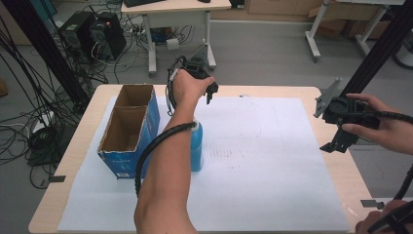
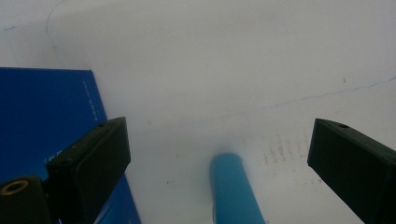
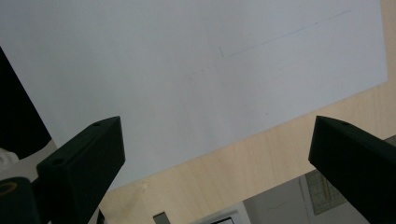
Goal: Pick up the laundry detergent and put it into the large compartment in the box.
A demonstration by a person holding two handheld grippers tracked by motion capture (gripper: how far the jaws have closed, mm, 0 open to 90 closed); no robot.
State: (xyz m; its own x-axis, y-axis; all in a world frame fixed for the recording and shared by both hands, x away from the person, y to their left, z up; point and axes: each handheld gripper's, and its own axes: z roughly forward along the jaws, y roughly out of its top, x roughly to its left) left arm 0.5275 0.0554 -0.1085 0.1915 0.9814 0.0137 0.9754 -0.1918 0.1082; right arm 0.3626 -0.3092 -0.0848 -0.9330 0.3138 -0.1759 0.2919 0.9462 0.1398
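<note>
I hold my left hand-held gripper (image 1: 210, 92) up over the far middle of the table (image 1: 331, 170), its jaws spread wide with nothing between them. Below it the blue bottle (image 1: 196, 146) stands upright on the white sheet (image 1: 272, 165), just right of the open blue cardboard box (image 1: 127, 129). My right hand-held gripper (image 1: 336, 144) hangs at the table's right edge, jaws spread and empty too.

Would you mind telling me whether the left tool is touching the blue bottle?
Apart. The left gripper view shows the left tool with its jaws spread wide and the blue bottle below them, white sheet showing on either side of it.
</note>
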